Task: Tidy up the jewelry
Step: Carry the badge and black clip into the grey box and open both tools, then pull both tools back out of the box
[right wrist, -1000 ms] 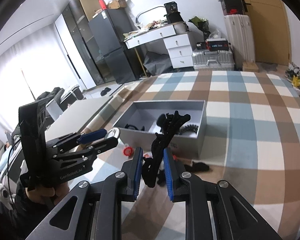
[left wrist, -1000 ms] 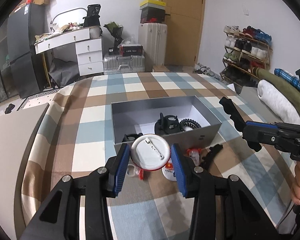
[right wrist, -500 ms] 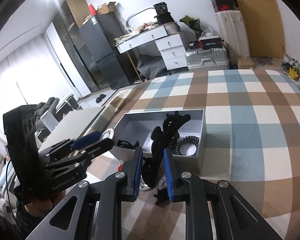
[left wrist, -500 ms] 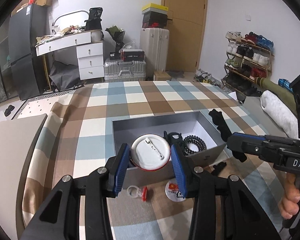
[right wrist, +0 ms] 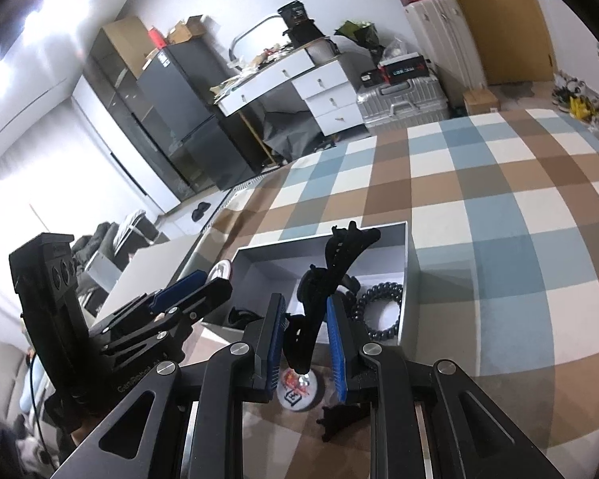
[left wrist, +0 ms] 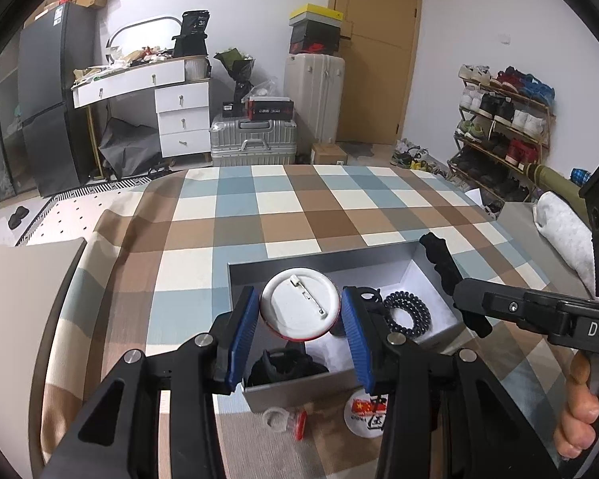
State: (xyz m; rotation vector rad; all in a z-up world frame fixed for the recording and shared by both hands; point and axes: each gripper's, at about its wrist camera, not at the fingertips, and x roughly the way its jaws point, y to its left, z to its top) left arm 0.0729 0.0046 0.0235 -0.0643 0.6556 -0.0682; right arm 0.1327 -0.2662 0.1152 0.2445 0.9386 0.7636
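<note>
my left gripper fingers clamp a pin badge over the grey box, right gripper grips a black hair clip; releasing both together risks collision.

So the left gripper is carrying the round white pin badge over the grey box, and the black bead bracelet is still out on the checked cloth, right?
Not quite. The left gripper does hold the round white pin badge over the grey box, but the left wrist view shows the black bead bracelet inside the box.
</note>
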